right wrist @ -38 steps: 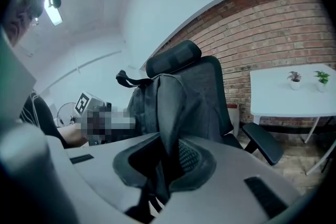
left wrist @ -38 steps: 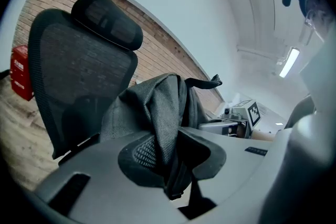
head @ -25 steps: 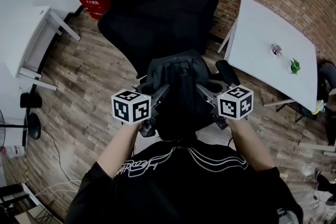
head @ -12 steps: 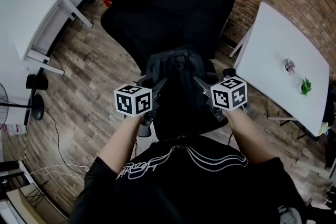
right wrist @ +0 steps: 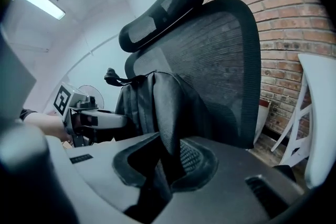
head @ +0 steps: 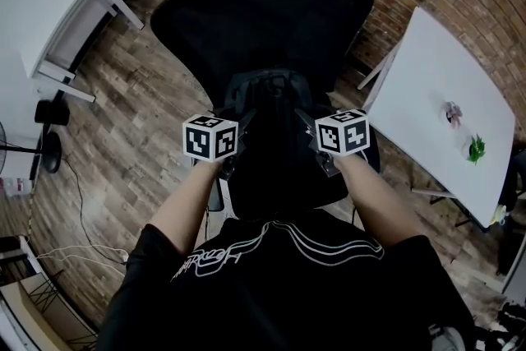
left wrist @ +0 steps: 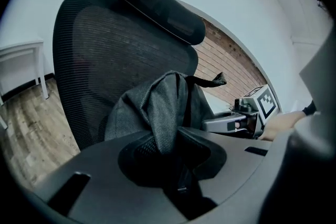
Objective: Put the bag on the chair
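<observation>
Two grippers pinched the bag (left wrist: 157,107) from either side. The left gripper (left wrist: 170,157) had its jaws nearly closed on a fold of dark fabric; the right gripper (right wrist: 165,165), its jaws having just eased slightly wider, clamped another fold. The bag stood upright between them, just in front of the chair (left wrist: 105,50) backrest, above the seat

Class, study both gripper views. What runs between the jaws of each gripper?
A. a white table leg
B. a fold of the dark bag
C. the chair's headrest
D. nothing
B: fabric of the bag is pinched in the left gripper and in the right gripper, whose jaws have just opened slightly.
</observation>
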### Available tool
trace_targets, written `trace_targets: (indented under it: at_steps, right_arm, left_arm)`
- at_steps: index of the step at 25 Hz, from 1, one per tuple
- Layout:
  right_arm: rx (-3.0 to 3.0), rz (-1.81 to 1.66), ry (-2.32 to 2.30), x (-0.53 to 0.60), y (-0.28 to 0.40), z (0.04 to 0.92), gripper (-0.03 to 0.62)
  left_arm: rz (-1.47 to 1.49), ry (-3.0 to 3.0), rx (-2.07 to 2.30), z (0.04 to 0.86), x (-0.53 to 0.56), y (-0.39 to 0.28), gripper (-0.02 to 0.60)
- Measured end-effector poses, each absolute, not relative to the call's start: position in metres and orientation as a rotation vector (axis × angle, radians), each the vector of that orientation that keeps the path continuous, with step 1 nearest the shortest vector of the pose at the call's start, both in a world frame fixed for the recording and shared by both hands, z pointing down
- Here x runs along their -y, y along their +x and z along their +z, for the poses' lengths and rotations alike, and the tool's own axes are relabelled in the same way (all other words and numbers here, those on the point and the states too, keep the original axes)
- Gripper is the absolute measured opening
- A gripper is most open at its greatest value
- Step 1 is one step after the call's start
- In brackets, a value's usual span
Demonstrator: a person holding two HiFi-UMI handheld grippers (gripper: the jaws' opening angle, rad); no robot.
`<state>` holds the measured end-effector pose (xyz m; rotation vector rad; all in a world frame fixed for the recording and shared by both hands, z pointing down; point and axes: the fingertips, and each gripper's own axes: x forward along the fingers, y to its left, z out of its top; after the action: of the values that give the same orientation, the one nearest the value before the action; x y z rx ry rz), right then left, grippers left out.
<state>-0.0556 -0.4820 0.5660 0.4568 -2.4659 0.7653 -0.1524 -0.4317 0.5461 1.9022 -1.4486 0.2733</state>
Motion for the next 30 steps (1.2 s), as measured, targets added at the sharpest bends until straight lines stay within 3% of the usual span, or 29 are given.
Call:
trace_targets:
  at_steps: [22, 30]
  right_arm:
    - [2.337, 0.786, 0.415, 0.502, -0.051, 0.632, 0.074]
    - [2.320, 0.707, 0.497, 0.508, -0.042, 0.628, 0.181]
  left_arm:
    - [0.344, 1.851, 1.457, 0.612, 0.452, -0.152, 0.112]
    - [0.349, 1.899, 1.484, 0.614, 0.447, -0.158, 0.165]
